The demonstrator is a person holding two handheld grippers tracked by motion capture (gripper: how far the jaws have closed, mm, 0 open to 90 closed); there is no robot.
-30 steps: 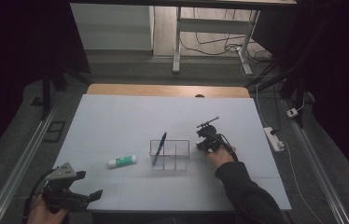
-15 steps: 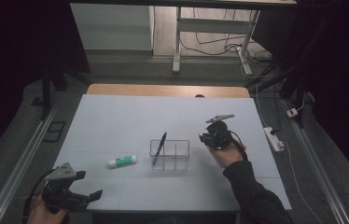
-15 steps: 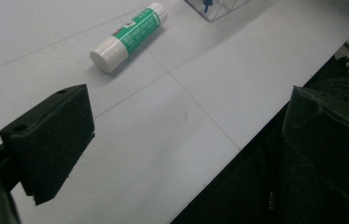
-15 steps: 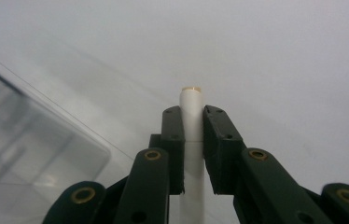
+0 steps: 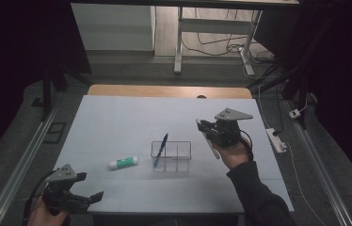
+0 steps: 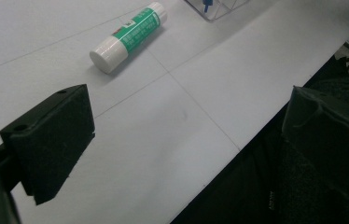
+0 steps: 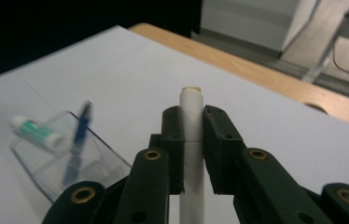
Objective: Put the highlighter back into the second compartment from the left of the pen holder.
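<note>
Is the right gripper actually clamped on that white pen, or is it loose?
Clamped. In the right gripper view both pads of the right gripper press against the white pen, which stands between them, lifted off the table.

Two hand-held black grippers
Right gripper [image 5: 203, 126] has brass-ringed screws and a grey triangular plate; left gripper [image 5: 89, 198] has square pads; dark sleeve [image 5: 259, 197].

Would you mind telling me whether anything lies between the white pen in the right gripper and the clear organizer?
Nothing visible does. The right gripper holds the white pen above the table, right of the clear organizer; bare surface lies between them. Inside, a blue pen leans in the left compartment. The glue stick lies farther left.
</note>
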